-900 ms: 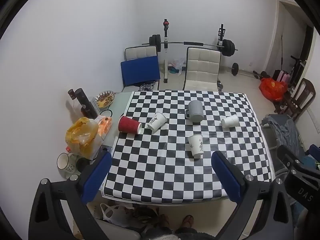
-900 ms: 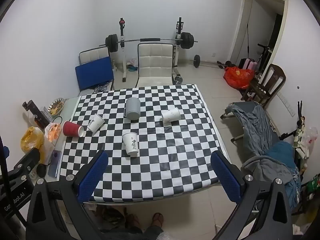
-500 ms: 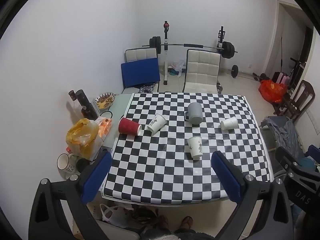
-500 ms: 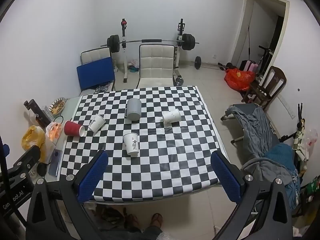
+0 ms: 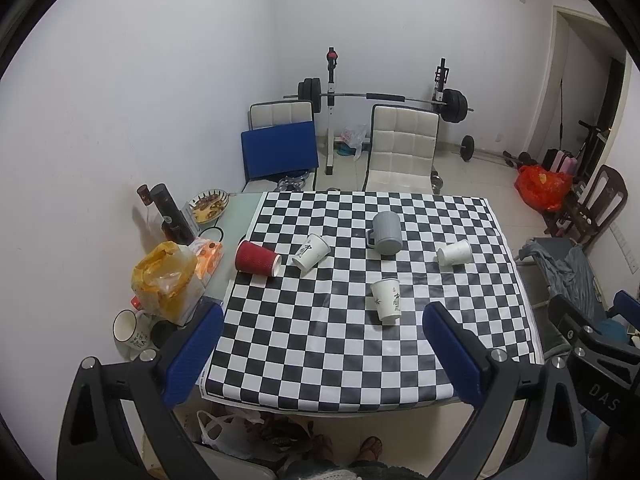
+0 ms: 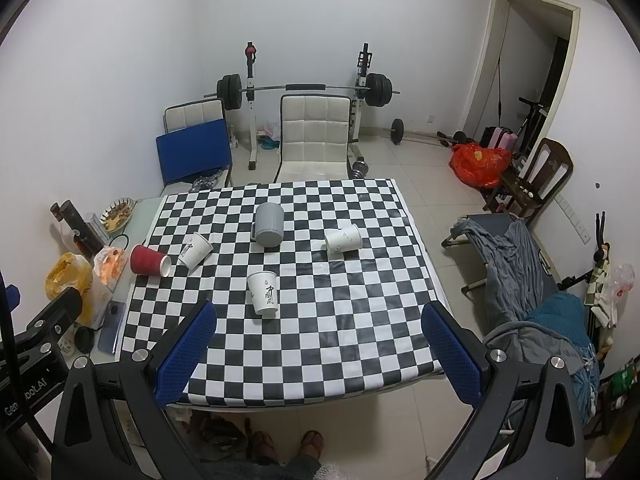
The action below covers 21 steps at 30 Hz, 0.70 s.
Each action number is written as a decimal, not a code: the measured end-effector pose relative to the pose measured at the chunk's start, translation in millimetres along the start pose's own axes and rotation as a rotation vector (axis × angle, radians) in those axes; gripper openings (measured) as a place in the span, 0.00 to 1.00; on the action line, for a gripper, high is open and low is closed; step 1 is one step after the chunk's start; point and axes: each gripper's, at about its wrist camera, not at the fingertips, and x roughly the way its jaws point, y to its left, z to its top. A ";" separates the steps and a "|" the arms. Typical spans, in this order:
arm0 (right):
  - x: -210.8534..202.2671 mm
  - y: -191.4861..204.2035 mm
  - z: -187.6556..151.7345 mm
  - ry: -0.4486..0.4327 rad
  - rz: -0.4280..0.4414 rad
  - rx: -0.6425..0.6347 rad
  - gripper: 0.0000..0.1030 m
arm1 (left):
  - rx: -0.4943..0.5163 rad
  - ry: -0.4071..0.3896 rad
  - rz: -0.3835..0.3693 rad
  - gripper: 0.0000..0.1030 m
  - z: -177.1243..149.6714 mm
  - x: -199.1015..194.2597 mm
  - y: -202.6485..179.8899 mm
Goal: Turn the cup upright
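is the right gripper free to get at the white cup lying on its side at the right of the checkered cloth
Probably yes: the right gripper is open and empty above the near edge, and bare cloth surrounds that white cup; the grey mug stands apart.

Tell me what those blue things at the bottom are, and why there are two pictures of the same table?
Those blue pads are the fingers of two grabbers that a person holds, one in each hand. Each grabber carries a camera, so you get two pictures: one from the left gripper, one from the right gripper. Both are open and hold nothing. On the checkered table lie a red cup and three white paper cups, all tipped on their sides, plus a grey mug standing upside down. The job is to stand a cup upright.
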 end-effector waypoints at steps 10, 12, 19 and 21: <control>-11.5 6.4 15.9 -0.007 0.000 -0.003 1.00 | -0.002 -0.002 -0.004 0.99 4.5 -2.8 -3.0; -12.0 6.9 16.7 -0.006 0.001 -0.003 1.00 | -0.002 -0.003 -0.006 0.99 5.6 -4.0 -3.9; -13.6 6.1 15.4 -0.009 0.004 -0.002 1.00 | -0.001 -0.006 -0.005 0.99 4.9 -4.2 -3.8; -14.7 6.5 16.3 -0.010 0.004 -0.003 1.00 | -0.004 -0.006 -0.008 0.99 6.8 -4.9 -4.4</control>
